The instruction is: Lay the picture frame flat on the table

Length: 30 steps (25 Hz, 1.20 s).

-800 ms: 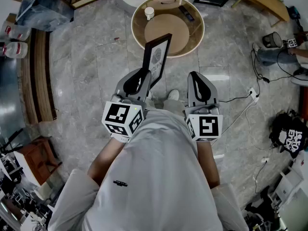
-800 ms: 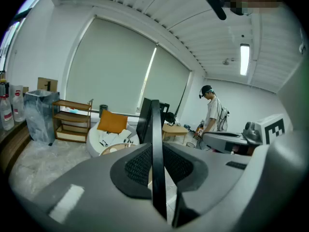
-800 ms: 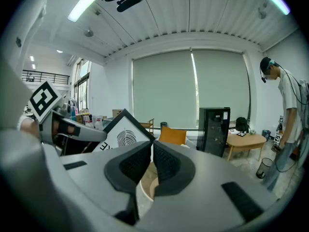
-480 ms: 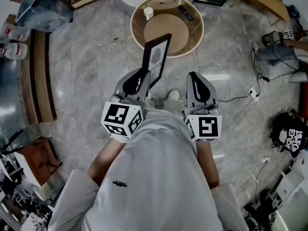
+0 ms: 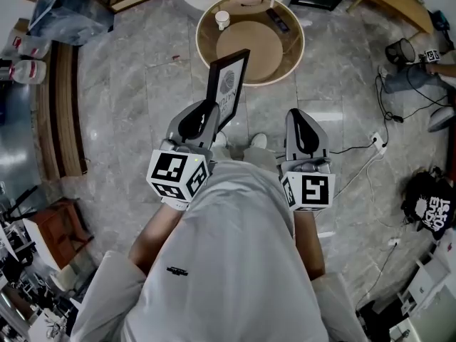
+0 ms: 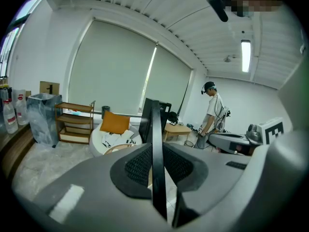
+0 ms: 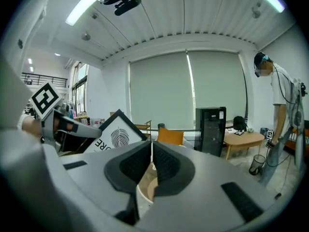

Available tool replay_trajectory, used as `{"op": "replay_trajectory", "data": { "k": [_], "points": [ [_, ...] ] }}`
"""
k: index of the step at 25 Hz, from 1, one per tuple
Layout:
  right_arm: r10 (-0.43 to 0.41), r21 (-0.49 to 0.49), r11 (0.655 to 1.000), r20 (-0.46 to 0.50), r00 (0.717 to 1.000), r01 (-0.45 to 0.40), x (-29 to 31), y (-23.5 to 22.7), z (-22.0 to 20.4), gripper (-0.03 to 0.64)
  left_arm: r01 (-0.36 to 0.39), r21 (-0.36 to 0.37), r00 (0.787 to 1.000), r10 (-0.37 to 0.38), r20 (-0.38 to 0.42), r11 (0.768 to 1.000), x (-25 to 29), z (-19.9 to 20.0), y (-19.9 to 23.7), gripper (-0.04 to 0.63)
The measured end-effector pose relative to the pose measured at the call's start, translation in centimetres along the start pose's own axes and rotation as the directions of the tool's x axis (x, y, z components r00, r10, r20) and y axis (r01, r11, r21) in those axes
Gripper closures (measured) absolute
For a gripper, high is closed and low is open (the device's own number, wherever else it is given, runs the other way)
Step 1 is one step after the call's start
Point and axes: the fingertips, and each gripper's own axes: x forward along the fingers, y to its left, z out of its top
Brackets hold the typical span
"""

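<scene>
Head view, closest to me: I've got the left gripper (image 5: pixel 205 112) with its jaws clamped on the lower end of the frame (image 5: pixel 229 84). The frame's standing upright in the air over the floor, not lying on anything. The right gripper (image 5: pixel 299 120) is beside it, jaws pressed together, nothing in them. Past the frame there's the round bench (image 5: pixel 199 45), with a cup (image 5: pixel 222 20) near its far edge.

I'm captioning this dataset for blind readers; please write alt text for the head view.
Seen from above, the left gripper clamps a black picture frame, held up on edge in the air before a round wooden table. The right gripper hangs beside it, shut and empty, over a grey marble floor.
</scene>
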Motion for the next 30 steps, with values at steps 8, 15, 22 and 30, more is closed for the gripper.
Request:
{"op": "replay_trajectory", "data": {
  "k": [8, 15, 22, 30],
  "points": [
    [0.016, 0.045, 0.999, 0.005, 1.000, -0.016, -0.7, -4.0, -1.3, 0.606, -0.057, -0.015, 0.998, 0.056, -0.017, 0.998, 1.7, -0.1, -1.8, 0.529],
    [0.070, 0.043, 0.997, 0.008, 0.998, -0.070, -0.1, -6.2, -2.6, 0.606, -0.114, -0.056, 0.993, 0.114, 0.004, 0.992, 2.5, -0.5, -2.6, 0.529],
    [0.093, 0.045, 0.995, -0.007, 0.996, -0.092, 1.7, -6.4, -2.5, 0.606, -0.134, -0.073, 0.991, 0.135, 0.011, 0.988, 3.8, 0.6, -1.5, 0.529],
    [0.060, 0.039, 0.997, -0.027, 0.998, -0.059, 8.8, -5.5, -1.2, 0.606, -0.092, -0.080, 0.996, 0.092, -0.009, 0.993, 8.0, 2.9, 4.2, 0.529]
  ]
}}
